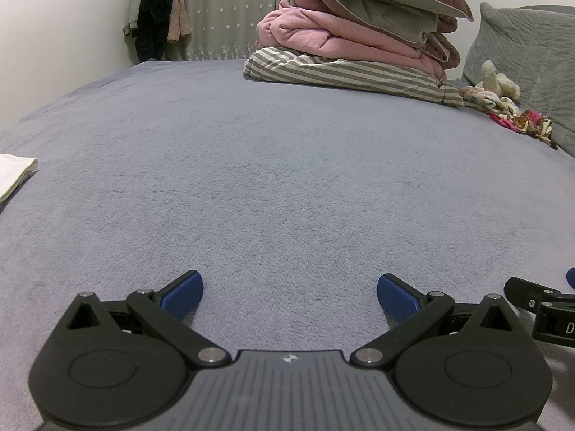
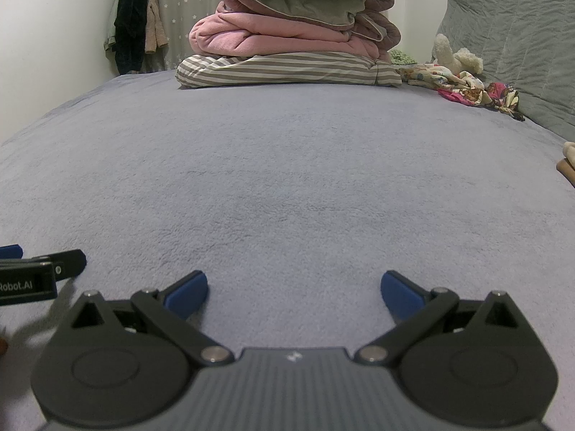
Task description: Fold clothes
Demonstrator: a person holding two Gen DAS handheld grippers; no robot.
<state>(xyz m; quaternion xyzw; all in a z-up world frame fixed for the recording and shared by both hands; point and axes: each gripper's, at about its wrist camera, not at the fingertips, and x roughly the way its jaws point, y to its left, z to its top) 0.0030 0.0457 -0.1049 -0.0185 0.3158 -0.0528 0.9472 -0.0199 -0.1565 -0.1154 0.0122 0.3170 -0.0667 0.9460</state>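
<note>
My left gripper (image 1: 289,296) is open and empty, low over the grey-blue bed cover (image 1: 273,179). My right gripper (image 2: 294,292) is open and empty too, low over the same cover (image 2: 280,165). The two sit side by side: the right gripper's edge (image 1: 539,305) shows at the right of the left wrist view, the left gripper's edge (image 2: 39,273) at the left of the right wrist view. A white folded cloth (image 1: 12,176) lies at the far left of the left wrist view. Crumpled floral garments (image 2: 467,88) lie at the back right, also in the left wrist view (image 1: 510,115).
A stack of striped, pink and mauve bedding (image 2: 294,36) stands at the back of the bed, also seen in the left wrist view (image 1: 359,43). A grey quilted headboard cushion (image 2: 521,43) and a plush toy (image 2: 456,57) are at the right. Clothes (image 2: 131,25) hang on the far wall.
</note>
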